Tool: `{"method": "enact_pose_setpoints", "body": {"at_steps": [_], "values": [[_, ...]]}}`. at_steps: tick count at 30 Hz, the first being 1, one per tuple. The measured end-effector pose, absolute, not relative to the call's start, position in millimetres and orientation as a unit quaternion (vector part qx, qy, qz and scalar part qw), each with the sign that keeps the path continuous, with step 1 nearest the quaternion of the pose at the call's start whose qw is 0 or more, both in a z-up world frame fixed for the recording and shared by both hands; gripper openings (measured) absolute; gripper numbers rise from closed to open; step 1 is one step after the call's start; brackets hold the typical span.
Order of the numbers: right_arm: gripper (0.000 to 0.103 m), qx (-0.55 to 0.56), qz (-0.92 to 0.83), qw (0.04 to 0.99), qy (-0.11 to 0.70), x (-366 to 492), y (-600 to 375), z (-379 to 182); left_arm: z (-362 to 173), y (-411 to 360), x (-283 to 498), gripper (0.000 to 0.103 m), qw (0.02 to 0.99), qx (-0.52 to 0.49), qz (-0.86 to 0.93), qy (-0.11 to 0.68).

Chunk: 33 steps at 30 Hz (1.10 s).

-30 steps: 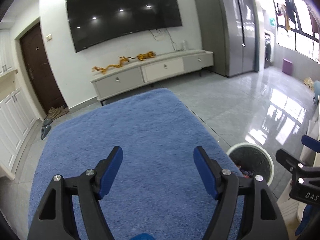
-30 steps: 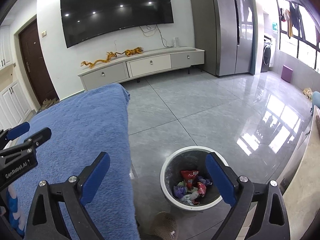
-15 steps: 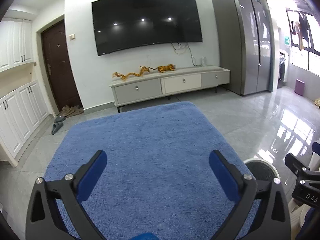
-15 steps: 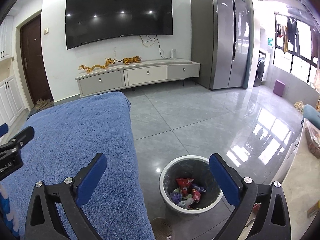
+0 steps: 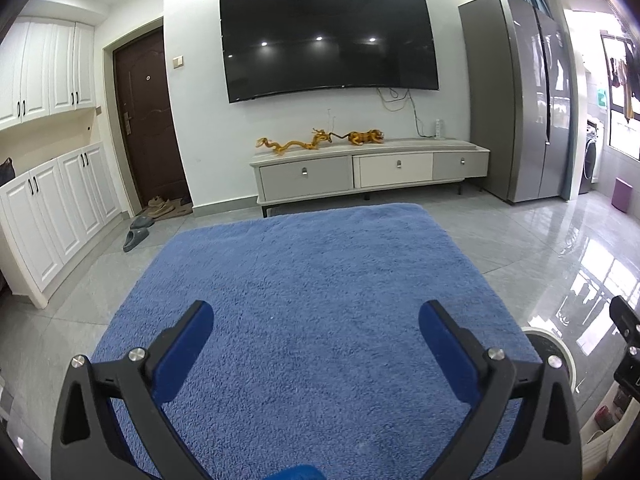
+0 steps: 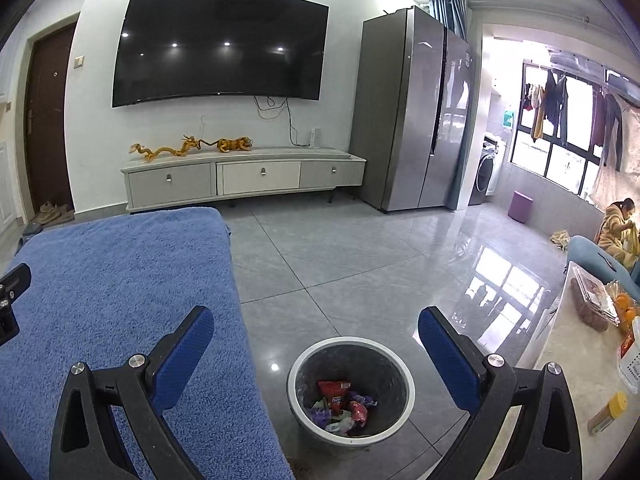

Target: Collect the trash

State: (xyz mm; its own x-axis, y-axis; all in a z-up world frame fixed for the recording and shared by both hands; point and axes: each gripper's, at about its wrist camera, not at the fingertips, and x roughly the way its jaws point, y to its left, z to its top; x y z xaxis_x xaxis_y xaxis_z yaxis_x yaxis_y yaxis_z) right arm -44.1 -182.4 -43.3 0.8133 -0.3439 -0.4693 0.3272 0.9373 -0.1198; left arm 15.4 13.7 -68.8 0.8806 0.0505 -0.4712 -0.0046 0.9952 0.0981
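A round grey trash bin point(image 6: 351, 390) with a white rim stands on the floor right of the blue-towelled table point(image 6: 120, 304); several crumpled wrappers point(image 6: 340, 400) lie inside it. My right gripper point(image 6: 316, 344) is open and empty, held above the bin. My left gripper point(image 5: 316, 340) is open and empty over the blue towel point(image 5: 312, 300), which shows no trash. In the left wrist view only the bin's rim point(image 5: 554, 346) shows at the right edge, next to part of the right gripper's body point(image 5: 628, 340).
A TV cabinet point(image 5: 368, 172) with golden figurines stands under a wall TV point(image 5: 328, 40). A grey fridge point(image 6: 416, 112) is right of it. A counter point(image 6: 580, 360) with food items is at far right; a person point(image 6: 616, 228) sits beyond it. White cupboards point(image 5: 52, 216) line the left wall.
Both grippers rose and tilted upward, showing more of the room. The left gripper's jaws opened wider. The bin slid lower in both views.
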Motion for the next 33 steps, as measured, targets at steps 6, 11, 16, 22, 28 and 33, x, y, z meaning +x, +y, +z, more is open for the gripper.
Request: {"method": "enact_pose_setpoints", "body": {"at_steps": [6,11,16,22,28,33], "values": [[0.103,-0.023,-0.172,0.949,0.263,-44.0,-180.6,-47.6,-69.4,18.9,15.9,0.103,0.969,0.039,0.014,0.244],[0.103,-0.02,-0.171,0.948,0.269,-44.1,-185.8,-48.7,-69.5,11.6,14.5,0.103,0.969,0.042,0.006,0.245],[0.103,-0.019,-0.173,0.946,0.274,-44.5,-191.0,-50.9,-67.8,4.5,11.6,0.103,0.968,0.048,-0.001,0.246],[0.103,-0.011,-0.175,0.945,0.277,-44.5,-197.4,-51.1,-67.8,-2.7,8.3,0.103,0.968,0.056,-0.007,0.245],[0.103,-0.008,-0.177,0.944,0.279,-44.5,-199.1,-50.8,-68.6,-2.8,6.3,0.103,0.969,0.056,-0.009,0.242],[0.103,-0.009,-0.178,0.944,0.279,-45.4,-198.5,-51.5,-68.7,0.3,6.4,0.103,0.969,0.051,-0.008,0.242]]}}
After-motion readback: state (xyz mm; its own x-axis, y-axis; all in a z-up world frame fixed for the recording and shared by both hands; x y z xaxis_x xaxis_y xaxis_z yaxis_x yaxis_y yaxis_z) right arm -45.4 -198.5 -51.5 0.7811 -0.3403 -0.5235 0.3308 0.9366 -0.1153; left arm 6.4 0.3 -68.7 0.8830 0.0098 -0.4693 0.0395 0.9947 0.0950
